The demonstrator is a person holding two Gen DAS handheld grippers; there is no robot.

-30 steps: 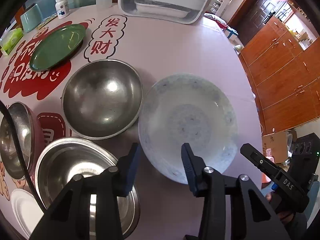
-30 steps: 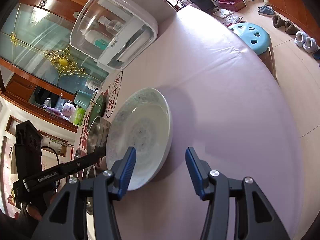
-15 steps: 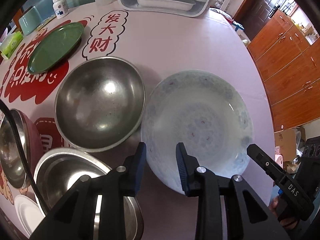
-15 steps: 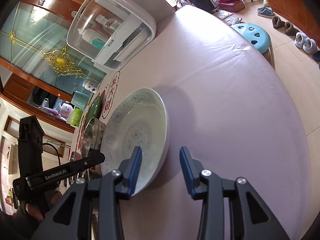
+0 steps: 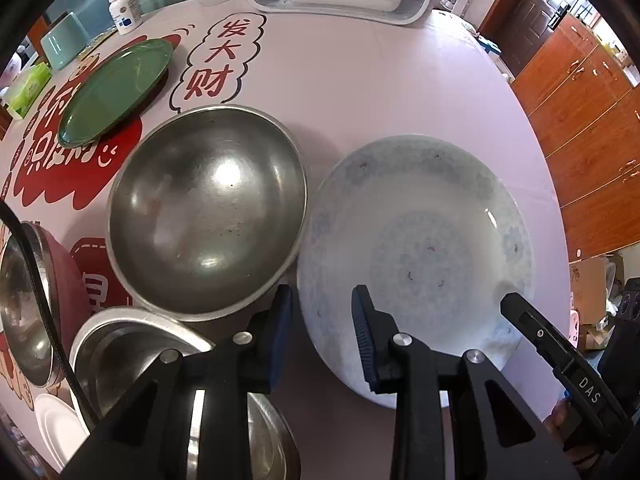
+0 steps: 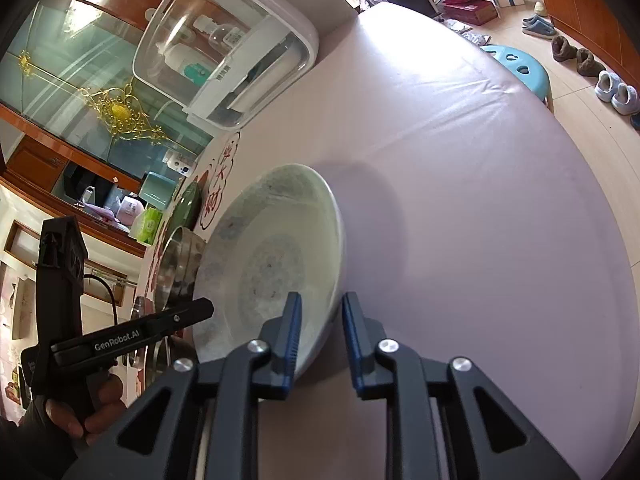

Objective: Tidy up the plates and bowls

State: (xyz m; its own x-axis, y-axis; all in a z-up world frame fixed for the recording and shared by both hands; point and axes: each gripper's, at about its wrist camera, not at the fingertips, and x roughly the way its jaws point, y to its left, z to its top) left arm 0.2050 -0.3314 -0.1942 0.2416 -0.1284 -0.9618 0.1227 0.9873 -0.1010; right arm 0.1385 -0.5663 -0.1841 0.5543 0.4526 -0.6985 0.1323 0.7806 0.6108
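The patterned ceramic bowl (image 5: 416, 248) sits on the desk (image 5: 360, 72) touching the steel bowl (image 5: 208, 212); it looks rigid, glazed, slippery and breakable (best pinched at the rim). Left gripper (image 5: 322, 332) and right gripper (image 6: 318, 330) each straddle its near rim, jaws spread, not yet clamped. Only the left view shows the green plate (image 5: 116, 92) fully.

Home dining room. Round table under pale pink cloth (image 6: 460, 200) with red Chinese greeting print (image 5: 218, 68). Steel bowls (image 5: 208, 212), green plate (image 5: 116, 90), white patterned porcelain bowl (image 5: 420, 256) laid out. White plastic lidded dish box (image 6: 228, 52) at far edge. Wooden cabinets (image 5: 580, 120), glass-front sideboard (image 6: 80, 64), blue plastic stool (image 6: 520, 68), slippers on tiled floor (image 6: 612, 88).
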